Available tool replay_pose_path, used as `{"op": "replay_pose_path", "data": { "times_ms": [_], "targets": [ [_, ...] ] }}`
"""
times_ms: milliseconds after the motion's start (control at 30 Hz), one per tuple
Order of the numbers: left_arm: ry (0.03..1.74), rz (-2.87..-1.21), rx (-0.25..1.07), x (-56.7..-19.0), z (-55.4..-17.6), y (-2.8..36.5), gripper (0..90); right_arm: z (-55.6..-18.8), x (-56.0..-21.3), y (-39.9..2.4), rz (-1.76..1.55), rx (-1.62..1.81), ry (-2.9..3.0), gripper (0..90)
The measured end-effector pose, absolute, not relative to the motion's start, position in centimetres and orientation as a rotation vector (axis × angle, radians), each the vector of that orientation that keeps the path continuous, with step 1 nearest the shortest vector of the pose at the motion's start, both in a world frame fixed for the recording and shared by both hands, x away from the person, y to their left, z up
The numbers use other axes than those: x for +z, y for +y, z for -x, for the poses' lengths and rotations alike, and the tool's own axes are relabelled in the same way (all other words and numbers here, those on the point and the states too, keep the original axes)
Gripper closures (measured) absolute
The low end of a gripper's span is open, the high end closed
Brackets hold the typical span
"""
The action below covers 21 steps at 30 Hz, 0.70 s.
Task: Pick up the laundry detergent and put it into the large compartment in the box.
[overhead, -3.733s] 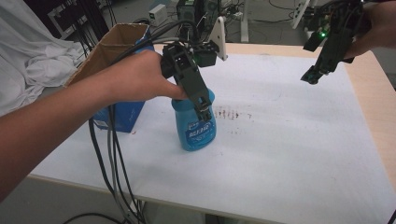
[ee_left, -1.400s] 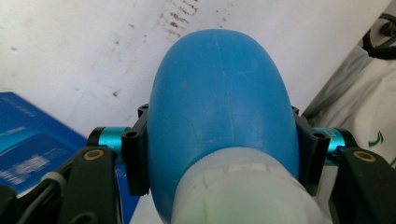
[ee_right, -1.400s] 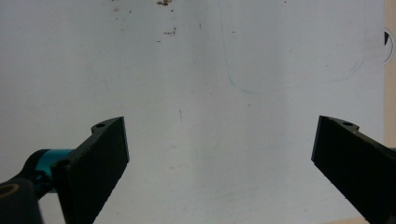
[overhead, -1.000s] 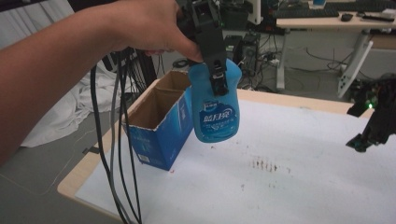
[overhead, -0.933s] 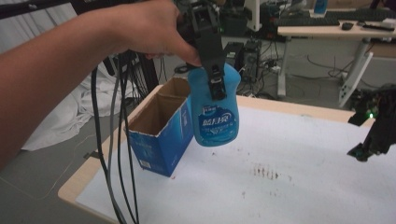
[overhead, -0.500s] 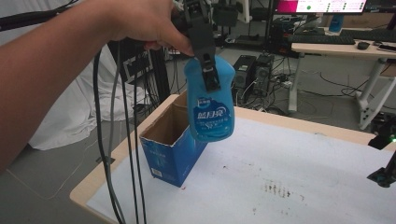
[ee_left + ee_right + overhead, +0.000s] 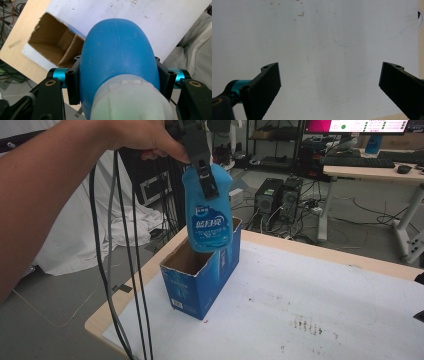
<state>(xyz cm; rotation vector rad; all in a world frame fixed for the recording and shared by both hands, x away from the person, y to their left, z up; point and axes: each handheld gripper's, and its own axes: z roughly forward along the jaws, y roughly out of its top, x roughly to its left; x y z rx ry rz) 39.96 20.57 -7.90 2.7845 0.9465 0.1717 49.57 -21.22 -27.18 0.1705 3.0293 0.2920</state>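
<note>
Even, bright room light falls from above me, with only faint shadows. In the high view my forearm is soft with blur. In my left gripper view the blue bottle [image 7: 117,60] sits so close that its pale cap blurs. The white surface [image 7: 324,37] looks flat, nearly washed out.

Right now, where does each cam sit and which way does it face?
High view: above the person's side, looking forward and down; forearm, left gripper holding the blue bottle over the open box.
Left gripper view: rides the left gripper, facing down past its jaws, which are clamped on the bottle.
Right gripper view: rides the right gripper, jaws wide apart, facing the white table cover.
Shared: high and left views both show bottle, box, cover.
</note>
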Motion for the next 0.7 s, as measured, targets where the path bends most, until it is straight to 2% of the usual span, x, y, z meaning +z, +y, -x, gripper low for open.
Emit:
{"op": "replay_pose_path", "data": {
  "times_ms": [367,700],
  "targets": [
    [0.963,-2.800,0.211,-9.3,-40.9,23.1,37.6,-50.1,-27.5,-21.3,-0.192,0.277,3.040,3.0],
    [0.967,-2.829,0.187,-11.9,-41.8,24.3,37.6,-50.3,-27.6,-21.4,-0.208,0.278,3.040,3.0]
  ]
}}
